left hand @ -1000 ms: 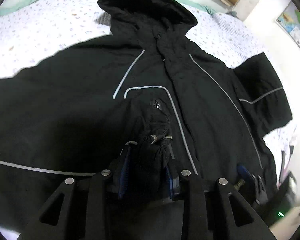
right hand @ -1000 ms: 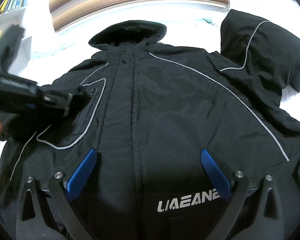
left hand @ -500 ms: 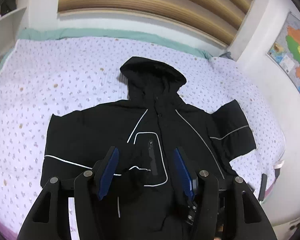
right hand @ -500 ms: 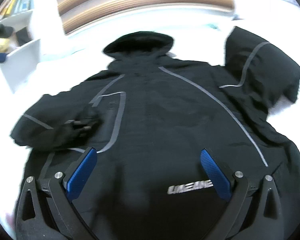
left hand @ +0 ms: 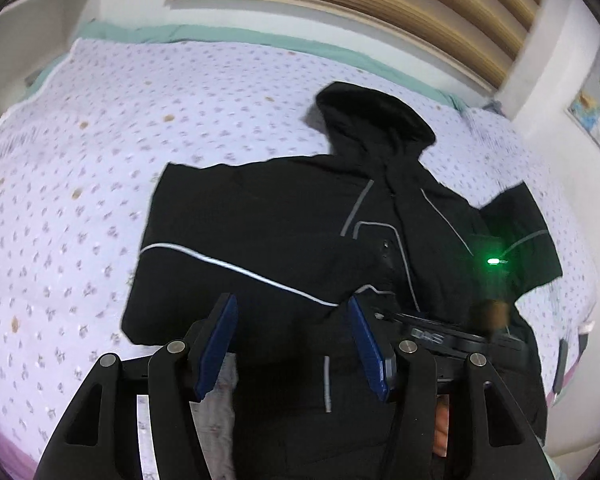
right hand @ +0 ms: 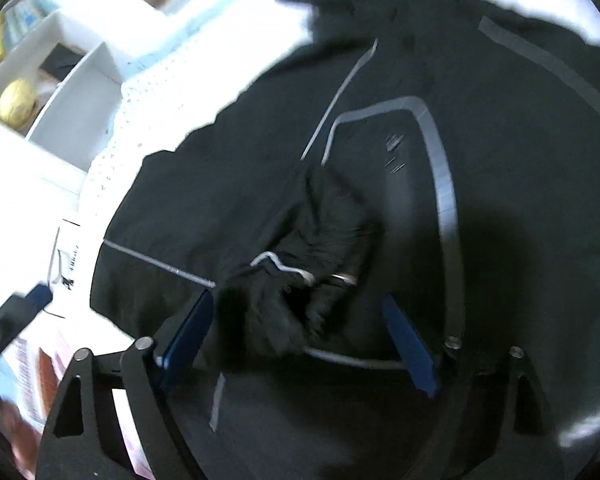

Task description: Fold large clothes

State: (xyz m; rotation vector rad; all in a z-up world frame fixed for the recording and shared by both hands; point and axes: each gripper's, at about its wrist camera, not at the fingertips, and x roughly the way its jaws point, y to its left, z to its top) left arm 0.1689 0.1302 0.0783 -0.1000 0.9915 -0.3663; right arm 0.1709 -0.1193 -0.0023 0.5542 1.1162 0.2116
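Item: black hooded jacket point(left hand: 284, 240), lying face up on the bed point(left hand: 100, 160), hood point(left hand: 374, 114) towards the headboard; its front carried grey reflective piping.

Left sleeve: folded in across the chest, its bunched cuff point(right hand: 296, 292) resting by the chest pocket outline point(right hand: 432, 152); judged a first fold, made to narrow the garment.

Far sleeve point(left hand: 528, 236): spread out to the side on the sheet, apparently not yet folded.

Left gripper point(left hand: 292, 348): jaws apart and nothing between the blue pads; held above the near edge of the jacket, clear of the cloth; its jaws had just been opening, which suggested a release of the sleeve.

Right gripper point(right hand: 300, 340): jaws wide, straddling the cuff but with gaps visible on both sides, so no grip was judged; jaws had just been closing, the cuff between them, probably to tidy or reposition it.

Surroundings: white shelving point(right hand: 60, 92) beside the bed, a yellowish round object point(right hand: 18, 102) on it; the right view was blurred, so finer detail was not recorded.
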